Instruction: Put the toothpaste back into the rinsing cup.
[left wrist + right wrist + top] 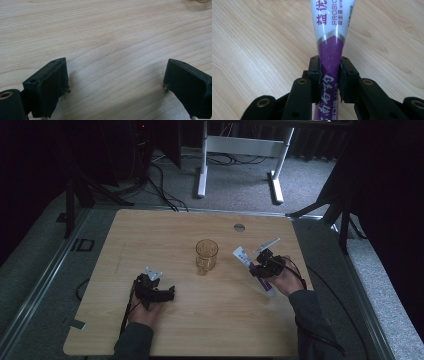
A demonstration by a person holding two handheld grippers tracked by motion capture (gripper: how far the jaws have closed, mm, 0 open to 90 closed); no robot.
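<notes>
Dim room, light wood table (200,330) sitting on grey carpet (240,185); white desk frame (240,145) standing behind, black cables (160,185) trailing across floor, dark curtains hanging round.

White-and-purple toothpaste tube (329,50) lies slanted above the wooden table, pinched at its purple end

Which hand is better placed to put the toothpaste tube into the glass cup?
Right: the right gripper already clamps the toothpaste tube beside the glass cup. The left gripper is open, holding nothing.
</notes>
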